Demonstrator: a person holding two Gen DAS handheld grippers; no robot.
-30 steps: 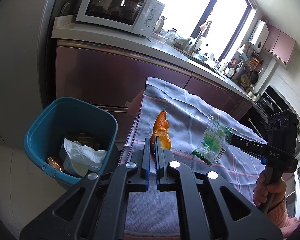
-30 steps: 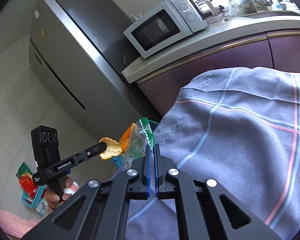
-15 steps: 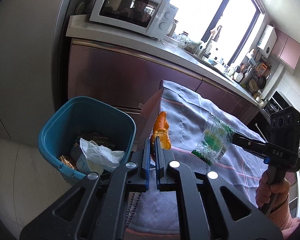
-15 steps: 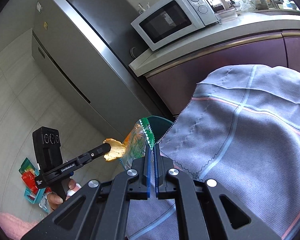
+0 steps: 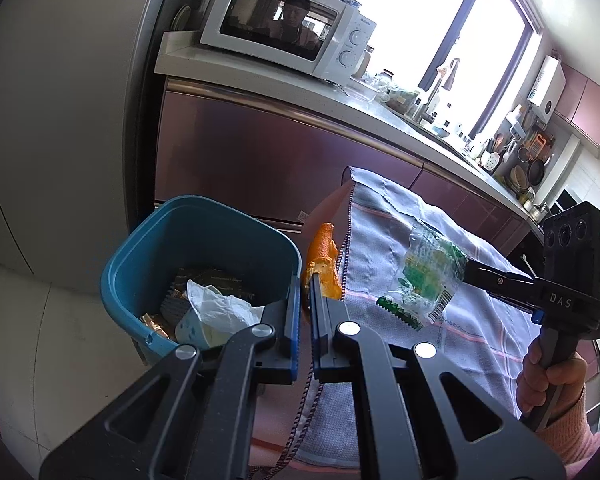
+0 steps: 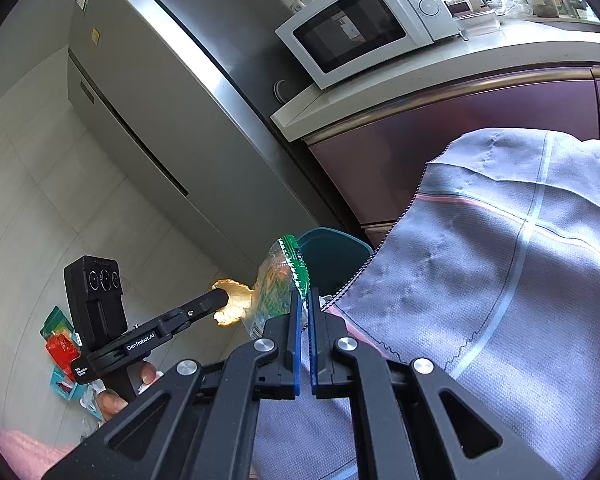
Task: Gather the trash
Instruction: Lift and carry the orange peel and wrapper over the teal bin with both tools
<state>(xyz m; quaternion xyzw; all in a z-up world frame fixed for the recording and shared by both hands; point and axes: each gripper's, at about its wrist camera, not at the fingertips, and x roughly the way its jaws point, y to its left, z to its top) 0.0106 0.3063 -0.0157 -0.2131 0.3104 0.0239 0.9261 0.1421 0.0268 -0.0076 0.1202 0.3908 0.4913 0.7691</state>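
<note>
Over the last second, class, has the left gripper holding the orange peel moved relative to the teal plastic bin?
Yes. The left gripper carried the orange peel off the cloth toward the teal plastic bin, now beside its rim.

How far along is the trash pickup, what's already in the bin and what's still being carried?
Done: the blue bin already holds crumpled white paper and wrappers. In hand: the left gripper is shut on an orange peel at the bin's rim, and the right gripper is shut on a clear green-printed wrapper over the cloth-covered table. Left: dropping both in. Some packets also lie on the floor.
</note>
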